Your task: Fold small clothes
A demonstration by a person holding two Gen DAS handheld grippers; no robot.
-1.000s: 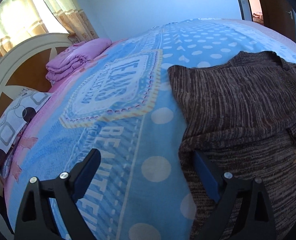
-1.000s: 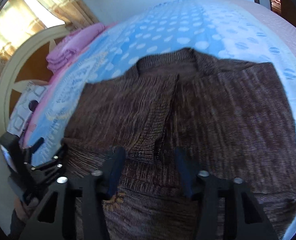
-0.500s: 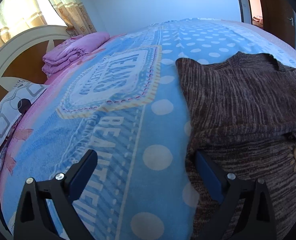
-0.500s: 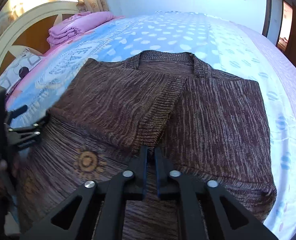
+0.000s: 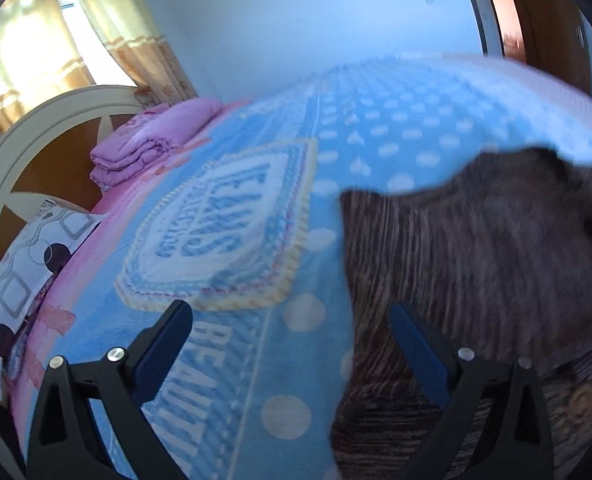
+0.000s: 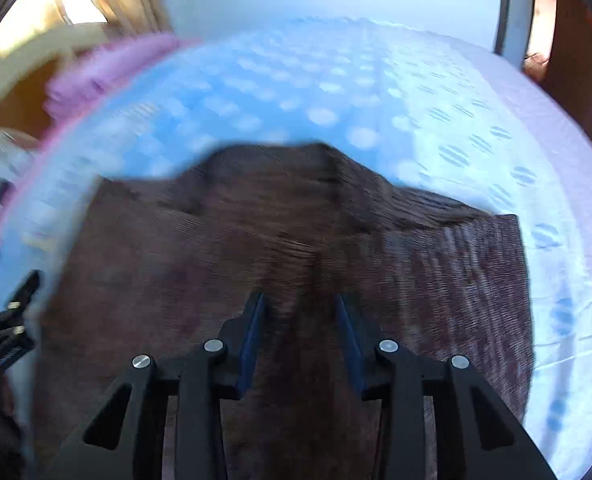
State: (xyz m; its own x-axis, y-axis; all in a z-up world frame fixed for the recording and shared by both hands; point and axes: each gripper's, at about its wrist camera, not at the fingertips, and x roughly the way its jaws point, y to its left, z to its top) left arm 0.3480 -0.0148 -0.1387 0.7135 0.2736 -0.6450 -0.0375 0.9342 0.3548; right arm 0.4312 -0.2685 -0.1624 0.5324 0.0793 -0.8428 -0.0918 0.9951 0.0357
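A brown knitted cardigan (image 5: 476, 264) lies spread on the blue dotted blanket (image 5: 255, 184), collar toward the far side. My left gripper (image 5: 289, 312) hovers over the cardigan's left edge, its jaws opening very wide; only blanket and the garment's edge show between the fingers, ungripped. In the right wrist view the cardigan (image 6: 255, 232) fills the middle and my right gripper (image 6: 299, 300) is above its centre. The right jaws are opening, with knit lying below the gap and the pads apart from it. The left gripper (image 6: 15, 312) shows at the left edge there. Both views are motion-blurred.
Folded pink bedding (image 5: 151, 144) sits at the head of the bed by the cream and wood headboard (image 5: 35, 128). A patterned pillow (image 5: 27, 268) lies at the left. A curtained window (image 5: 55, 40) is far left, a brown door (image 5: 536, 20) far right.
The right jaws, almost together half a second ago, now stand apart, and that gripper has tilted down over the cardigan. The left gripper has shifted and spread a little wider.
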